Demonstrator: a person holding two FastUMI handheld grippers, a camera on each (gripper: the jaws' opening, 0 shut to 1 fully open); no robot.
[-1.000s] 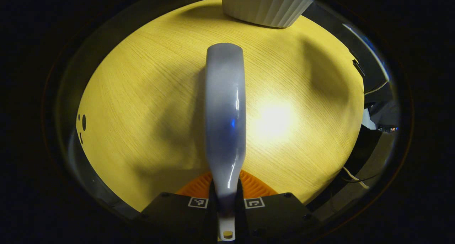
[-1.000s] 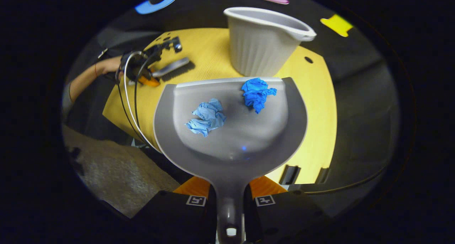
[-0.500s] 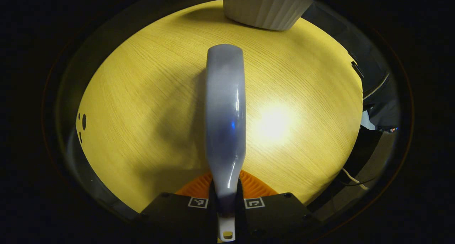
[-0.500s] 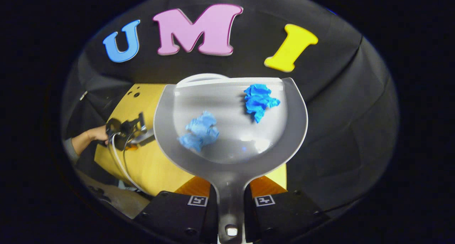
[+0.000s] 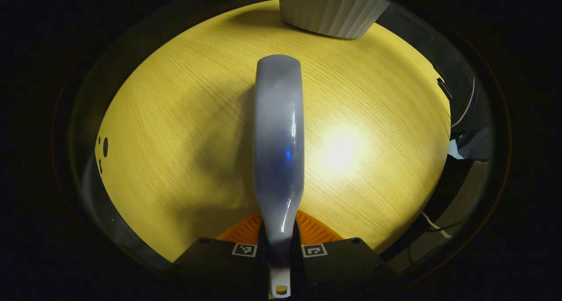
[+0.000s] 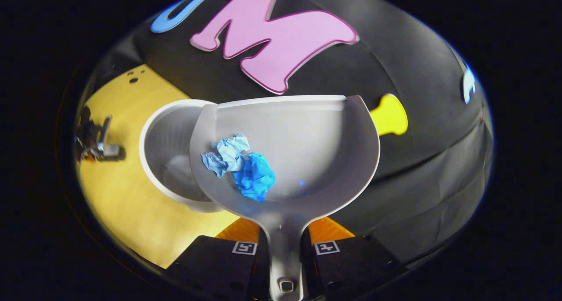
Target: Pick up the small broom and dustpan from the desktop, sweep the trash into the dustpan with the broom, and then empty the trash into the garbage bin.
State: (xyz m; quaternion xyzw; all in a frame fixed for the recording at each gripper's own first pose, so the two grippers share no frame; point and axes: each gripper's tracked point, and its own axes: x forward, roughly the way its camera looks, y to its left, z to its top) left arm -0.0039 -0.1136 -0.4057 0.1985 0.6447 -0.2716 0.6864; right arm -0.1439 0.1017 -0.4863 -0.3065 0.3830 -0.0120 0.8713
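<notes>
In the left gripper view my left gripper [image 5: 279, 244] is shut on the handle of the grey broom [image 5: 279, 134], which points forward over the yellow desktop [image 5: 175, 130]. The ribbed white garbage bin [image 5: 329, 7] stands at the far edge. In the right gripper view my right gripper [image 6: 284, 252] is shut on the handle of the grey dustpan [image 6: 307, 156], held in the air and tilted to the left over the open garbage bin [image 6: 169, 160]. Two crumpled blue paper balls [image 6: 239, 167] lie together in the pan's lower left. The left gripper [image 6: 94, 141] shows far off on the left.
The yellow desktop [image 6: 123, 195] ends near the bin, with the black booth wall [image 6: 417, 182] behind and to the right. Cables [image 5: 456, 112] hang off the table's right edge in the left gripper view.
The right gripper has carried the dustpan over the bin and tilted it left. The two paper balls slid together toward the pan's lower left. The broom stays nearly still.
</notes>
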